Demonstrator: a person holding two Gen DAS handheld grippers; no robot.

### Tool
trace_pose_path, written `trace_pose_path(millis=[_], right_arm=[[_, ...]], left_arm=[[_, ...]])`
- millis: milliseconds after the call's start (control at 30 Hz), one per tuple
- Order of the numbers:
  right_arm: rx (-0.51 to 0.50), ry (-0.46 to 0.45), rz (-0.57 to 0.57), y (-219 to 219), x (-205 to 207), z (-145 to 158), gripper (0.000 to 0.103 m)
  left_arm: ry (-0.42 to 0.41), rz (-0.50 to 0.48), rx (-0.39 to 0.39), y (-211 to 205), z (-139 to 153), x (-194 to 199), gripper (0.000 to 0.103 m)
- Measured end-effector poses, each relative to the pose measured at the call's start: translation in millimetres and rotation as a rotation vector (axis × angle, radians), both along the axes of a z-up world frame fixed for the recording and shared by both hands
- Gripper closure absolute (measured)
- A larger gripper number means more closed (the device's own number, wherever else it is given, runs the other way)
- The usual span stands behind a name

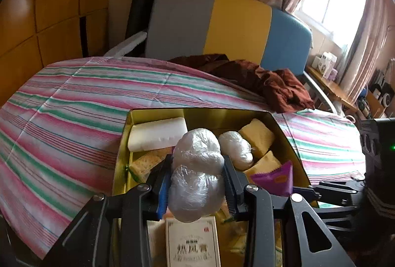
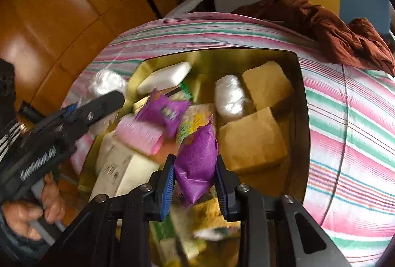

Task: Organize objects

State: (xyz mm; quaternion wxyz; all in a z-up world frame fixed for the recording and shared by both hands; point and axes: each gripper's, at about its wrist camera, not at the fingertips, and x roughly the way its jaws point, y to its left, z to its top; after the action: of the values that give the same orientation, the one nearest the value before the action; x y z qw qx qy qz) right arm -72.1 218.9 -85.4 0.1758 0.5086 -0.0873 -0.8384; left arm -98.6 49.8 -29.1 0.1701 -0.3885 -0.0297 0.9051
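left jaws: the left gripper (image 1: 197,183) has its jaws part-way apart, pinching a lumpy white plastic-wrapped bundle (image 1: 196,174) from both sides; both blue pads press against the wrap.
right jaws: the right gripper (image 2: 195,180) has its jaws narrowed onto a purple packet (image 2: 197,163), which stands up between the pads, its top edge tilted toward the tin's middle.
landmark: gold tin box (image 1: 246,116), open, resting on a striped cloth (image 1: 74,99).
bundle position: above the near half of the tin, over a white printed carton (image 1: 192,242) lying in it; contact with the carton cannot be told.
packet position: over the near middle of the tin, beside a large tan block (image 2: 251,141).
tin contents, far side: white bar (image 1: 158,133) in the far left corner; a smaller wrapped bundle (image 1: 237,149) near the middle; tan block (image 1: 256,134) touching it on the right.
tin contents, middle: second purple packet (image 2: 163,111) and a pink wrapped item (image 2: 140,134), just beside each other.
outside the tin: brown cloth (image 1: 266,79) crumpled beyond the far right corner, well apart from it.
image quality: right wrist view blurred; print on packets unreadable.
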Motion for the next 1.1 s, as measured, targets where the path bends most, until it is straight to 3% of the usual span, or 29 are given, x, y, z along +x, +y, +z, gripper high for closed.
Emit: trace_pose_path(millis=[100, 167, 400, 600, 733, 867, 1033, 1100], right_arm=[[-0.002, -0.005, -0.022, 3, -3, -3, 0.069], [-0.001, -0.001, -0.027, 5, -1, -3, 0.068], [-0.006, 0.027, -0.060, 13, 12, 4, 0.062], [0.017, 0.087, -0.095, 12, 22, 17, 0.055], [0.069, 0.127, -0.131, 7, 30, 24, 0.054], [0.118, 0.178, -0.168, 4, 43, 31, 0.041], [0.191, 0.229, -0.197, -1, 61, 37, 0.040], [0.217, 0.244, -0.216, -1, 69, 38, 0.032]], left_arm=[[-0.016, -0.010, -0.025, 10, -9, -9, 0.063], [-0.021, -0.022, -0.037, 15, -14, -10, 0.054], [-0.040, -0.017, -0.020, 16, -24, -5, 0.041], [0.028, 0.001, -0.050, 15, -11, 11, 0.035], [0.084, 0.028, -0.063, 11, 2, 25, 0.022], [0.114, 0.058, -0.070, 5, 12, 37, 0.013], [0.140, 0.094, -0.080, -3, 20, 53, 0.005], [0.149, 0.104, -0.083, -5, 23, 60, 0.000]])
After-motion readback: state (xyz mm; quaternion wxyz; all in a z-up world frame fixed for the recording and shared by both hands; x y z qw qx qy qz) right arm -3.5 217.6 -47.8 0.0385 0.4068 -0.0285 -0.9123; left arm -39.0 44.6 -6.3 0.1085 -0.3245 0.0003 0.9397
